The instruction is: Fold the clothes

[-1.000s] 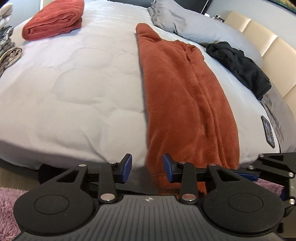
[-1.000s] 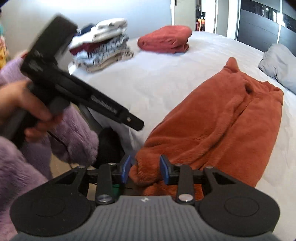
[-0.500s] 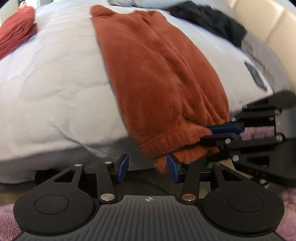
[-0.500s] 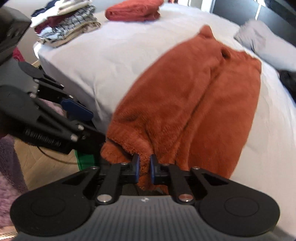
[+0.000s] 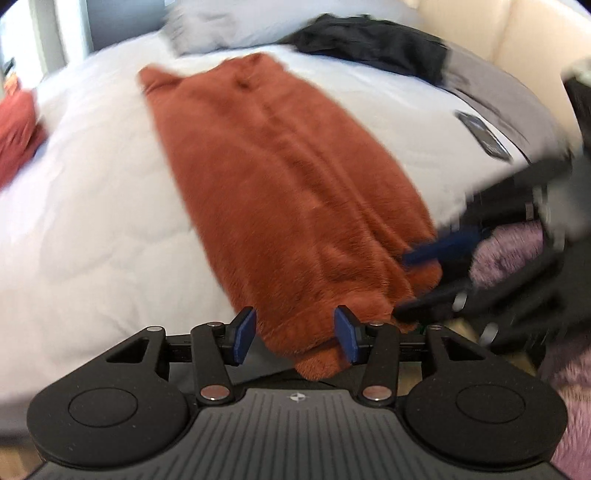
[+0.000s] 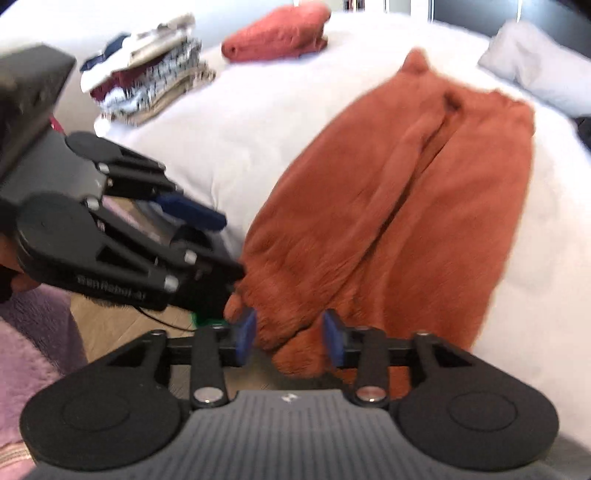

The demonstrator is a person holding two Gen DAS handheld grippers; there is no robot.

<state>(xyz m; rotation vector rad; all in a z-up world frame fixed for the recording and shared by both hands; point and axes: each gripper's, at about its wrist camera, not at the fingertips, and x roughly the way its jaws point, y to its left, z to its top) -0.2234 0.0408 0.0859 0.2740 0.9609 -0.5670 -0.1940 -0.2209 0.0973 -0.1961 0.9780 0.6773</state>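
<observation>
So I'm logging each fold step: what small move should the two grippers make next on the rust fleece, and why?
Probably close both on the hem. The left gripper and right gripper are opening, each straddling the near edge of the rust fleece that hangs off the bed, neither pinching it yet.

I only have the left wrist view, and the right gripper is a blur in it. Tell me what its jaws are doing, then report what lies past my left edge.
Observer: The right gripper has its jaws opening. The near hem of the rust fleece garment lies between its pads, not pinched.
Operator: Now the left side.
Observer: A stack of folded clothes sits at the corner of the bed, with a checked piece in it.
Operator: Identify the red thing cut off at my edge.
Observer: It is a folded rust-red garment, lying apart from the stack.
</observation>
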